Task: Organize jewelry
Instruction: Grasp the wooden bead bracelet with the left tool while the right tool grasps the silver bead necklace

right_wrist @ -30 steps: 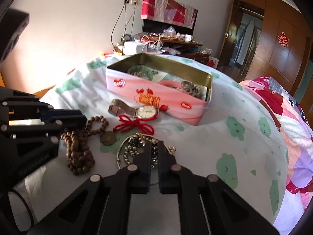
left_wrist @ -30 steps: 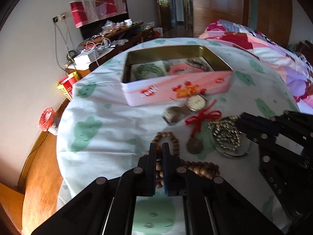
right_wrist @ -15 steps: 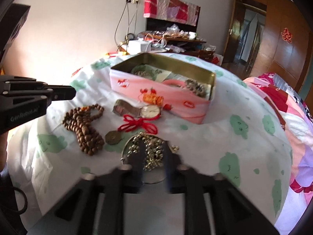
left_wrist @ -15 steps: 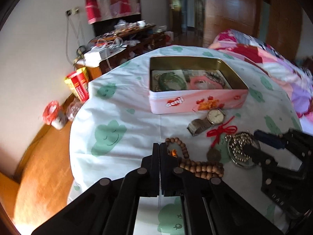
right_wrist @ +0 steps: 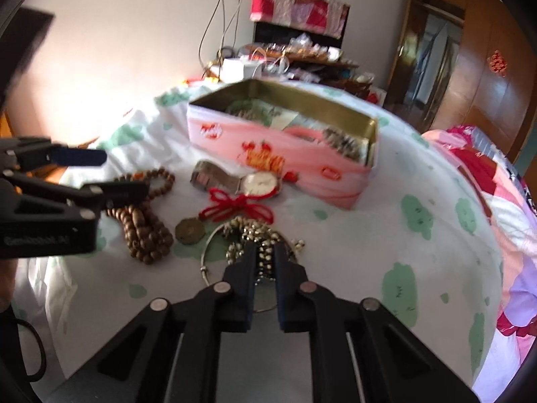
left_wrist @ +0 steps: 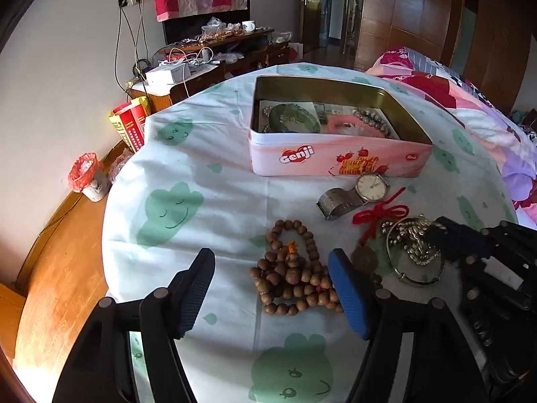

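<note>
Beads (left_wrist: 295, 275) lie on the cloth (left_wrist: 201, 201) between the wide-spread fingers of the left gripper (left_wrist: 272, 285). Right gripper (right_wrist: 265, 262) is pinched narrowly on the chain (right_wrist: 258, 235) inside the bangle (right_wrist: 208, 252), near the watch (left_wrist: 355, 193) and tin (left_wrist: 335, 161).
</note>
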A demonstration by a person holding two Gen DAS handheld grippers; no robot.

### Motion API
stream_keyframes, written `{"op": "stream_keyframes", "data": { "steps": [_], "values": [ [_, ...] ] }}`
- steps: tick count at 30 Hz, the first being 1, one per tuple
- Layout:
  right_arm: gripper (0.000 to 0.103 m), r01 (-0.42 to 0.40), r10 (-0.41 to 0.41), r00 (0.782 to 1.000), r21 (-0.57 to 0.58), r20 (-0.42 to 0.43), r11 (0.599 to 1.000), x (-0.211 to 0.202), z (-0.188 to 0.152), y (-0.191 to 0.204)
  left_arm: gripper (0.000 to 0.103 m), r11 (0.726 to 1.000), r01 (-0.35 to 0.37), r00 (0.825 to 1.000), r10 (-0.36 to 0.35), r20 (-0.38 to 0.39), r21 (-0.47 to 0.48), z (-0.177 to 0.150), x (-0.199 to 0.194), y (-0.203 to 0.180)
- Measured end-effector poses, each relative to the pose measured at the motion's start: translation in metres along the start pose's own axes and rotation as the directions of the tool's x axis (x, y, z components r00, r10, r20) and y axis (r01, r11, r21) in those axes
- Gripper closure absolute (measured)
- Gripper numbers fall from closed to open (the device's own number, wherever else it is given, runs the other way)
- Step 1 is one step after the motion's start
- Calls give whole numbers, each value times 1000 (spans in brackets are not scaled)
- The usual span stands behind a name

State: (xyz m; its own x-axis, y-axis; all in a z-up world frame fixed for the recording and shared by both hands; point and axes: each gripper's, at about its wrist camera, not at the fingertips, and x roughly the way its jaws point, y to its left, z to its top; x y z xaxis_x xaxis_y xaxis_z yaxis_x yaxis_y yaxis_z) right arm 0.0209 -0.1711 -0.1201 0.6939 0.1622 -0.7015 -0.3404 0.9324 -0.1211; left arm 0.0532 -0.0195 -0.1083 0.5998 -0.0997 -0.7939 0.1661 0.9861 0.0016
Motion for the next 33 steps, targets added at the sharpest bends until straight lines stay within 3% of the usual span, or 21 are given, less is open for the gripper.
{"op": "stream_keyframes", "data": {
  "steps": [1,7,9,13,15,24,33],
  "values": [
    [96,5,-5,1000,3,11,1000,-2,1,-1,33,1000,-7,1000,6,3,7,0,1,-1],
    [96,10,-13,997,42,74,999,-16,6,-11,34,999,-33,999,33,8,27,-1,6,-3],
    [96,10,-14,997,52,78,999,-16,5,-14,71,998,-19,1000,19,7,51,-2,5,-6],
    [96,5,-10,997,59,81,998,-14,8,-15,79,996,-20,1000,19,11,89,-3,4,-10],
    [96,3,-8,996,59,85,998,-15,8,-15,98,996,-27,999,25,19,89,-2,2,-7],
    [96,3,-10,995,70,102,998,-19,8,-18,98,997,-8,999,4,47,83,5,-9,4],
    [96,7,-20,987,86,158,996,-34,15,-23,98,994,-40,989,25,142,99,19,-38,4]
  ]
}}
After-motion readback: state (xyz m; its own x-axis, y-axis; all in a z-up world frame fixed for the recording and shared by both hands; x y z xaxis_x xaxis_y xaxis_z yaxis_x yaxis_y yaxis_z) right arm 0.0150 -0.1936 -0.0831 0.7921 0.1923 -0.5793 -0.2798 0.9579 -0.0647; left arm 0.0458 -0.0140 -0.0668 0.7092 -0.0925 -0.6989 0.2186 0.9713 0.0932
